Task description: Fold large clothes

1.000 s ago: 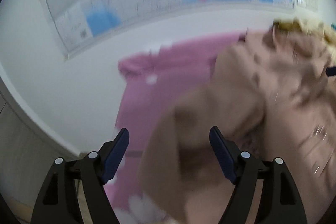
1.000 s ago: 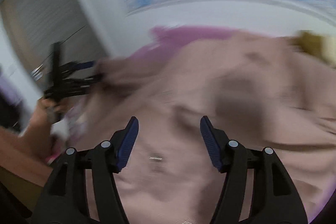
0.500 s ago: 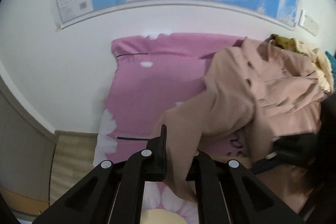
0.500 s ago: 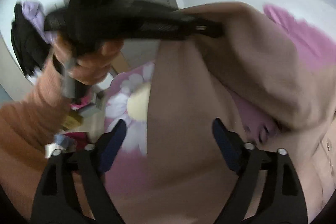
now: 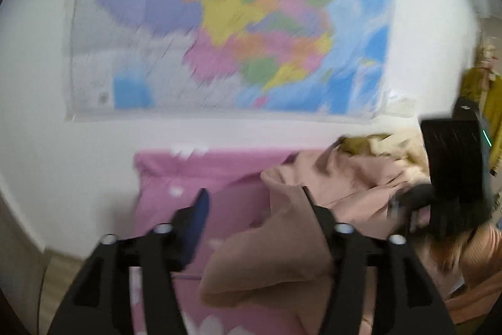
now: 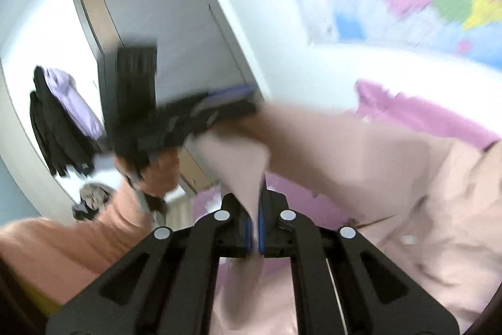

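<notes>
the coat (image 5: 351, 187), a large beige one with buttons, lies rumpled across the right half of the pink sheet (image 5: 194, 175) that covers the bed, and one long part of it, likely a sleeve, is lifted toward the near side. in the right wrist view the right gripper (image 6: 254, 228) has its blue pads pressed together on a thin fold of this coat (image 6: 360, 153), the cloth rising out of the pinch and fanning up and to the right. the grip sits at an edge, probably so the fabric can be drawn taut and laid over flat.

the left gripper (image 5: 254, 209) is spread wide. the lifted cloth hangs against its right finger and across part of the gap, but the jaws do not pinch it. in the right wrist view this same left gripper (image 6: 188, 118) appears blurred at the far left end of the raised cloth, so whether it touches there i cannot tell. judging by the pose, it is held near the cloth to take a second corner, giving two holds for the fold.

a map (image 5: 232, 21) hangs on the far wall above the bed. yellow clothes (image 5: 379, 143) are piled at the far right, just beyond the coat. both views are smeared by motion. the fold looks barely begun.
</notes>
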Tool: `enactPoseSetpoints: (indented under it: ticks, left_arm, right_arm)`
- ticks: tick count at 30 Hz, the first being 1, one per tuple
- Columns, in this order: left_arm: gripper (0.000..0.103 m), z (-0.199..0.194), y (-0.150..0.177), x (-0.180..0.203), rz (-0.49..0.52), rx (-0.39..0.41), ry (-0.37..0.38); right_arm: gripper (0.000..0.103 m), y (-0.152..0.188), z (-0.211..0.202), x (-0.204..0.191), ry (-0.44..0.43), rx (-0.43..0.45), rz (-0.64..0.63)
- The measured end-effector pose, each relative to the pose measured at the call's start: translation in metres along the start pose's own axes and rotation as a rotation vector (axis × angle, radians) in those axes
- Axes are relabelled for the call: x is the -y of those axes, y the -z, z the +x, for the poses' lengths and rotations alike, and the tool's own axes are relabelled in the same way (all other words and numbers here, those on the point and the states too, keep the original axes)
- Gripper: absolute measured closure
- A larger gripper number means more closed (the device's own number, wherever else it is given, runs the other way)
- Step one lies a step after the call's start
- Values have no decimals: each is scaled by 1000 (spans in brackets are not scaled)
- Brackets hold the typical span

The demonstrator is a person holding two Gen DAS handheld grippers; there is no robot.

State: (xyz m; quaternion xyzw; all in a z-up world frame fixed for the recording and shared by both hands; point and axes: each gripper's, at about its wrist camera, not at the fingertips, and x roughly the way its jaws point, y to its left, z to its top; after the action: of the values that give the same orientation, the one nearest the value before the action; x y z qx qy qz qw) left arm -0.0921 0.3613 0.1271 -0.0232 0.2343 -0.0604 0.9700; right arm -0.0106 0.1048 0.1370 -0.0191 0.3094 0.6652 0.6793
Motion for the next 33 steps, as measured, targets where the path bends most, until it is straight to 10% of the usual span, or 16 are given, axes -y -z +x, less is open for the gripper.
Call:
enactPoseSetpoints:
  ticks: [5, 15, 20, 24, 27, 29, 33]
  left_arm:
    - [39, 3, 0, 27, 43, 47, 38]
    - [39, 117, 40, 44, 77, -245, 27]
    - [41, 172, 66, 65, 148, -383, -29]
    - [41, 185, 73, 77, 174, -401, -38]
    - [41, 194, 71, 78, 167, -405, -33]
    - [41, 198, 69, 81, 159, -401, -36]
    - [41, 188, 63, 86, 154, -376, -31]
  right_arm:
    - [100, -6, -83, 38, 243, 2, 38]
    - [92, 104, -156, 183, 478, -88, 557]
    - [39, 151, -176, 188, 477, -43, 616]
    - [33, 174, -173, 168, 533, -63, 553]
    - [46, 193, -160, 172, 594, -109, 537]
    - [89, 196, -155, 174, 636, -119, 512]
    - [102, 189, -173, 158, 688, -50, 425]
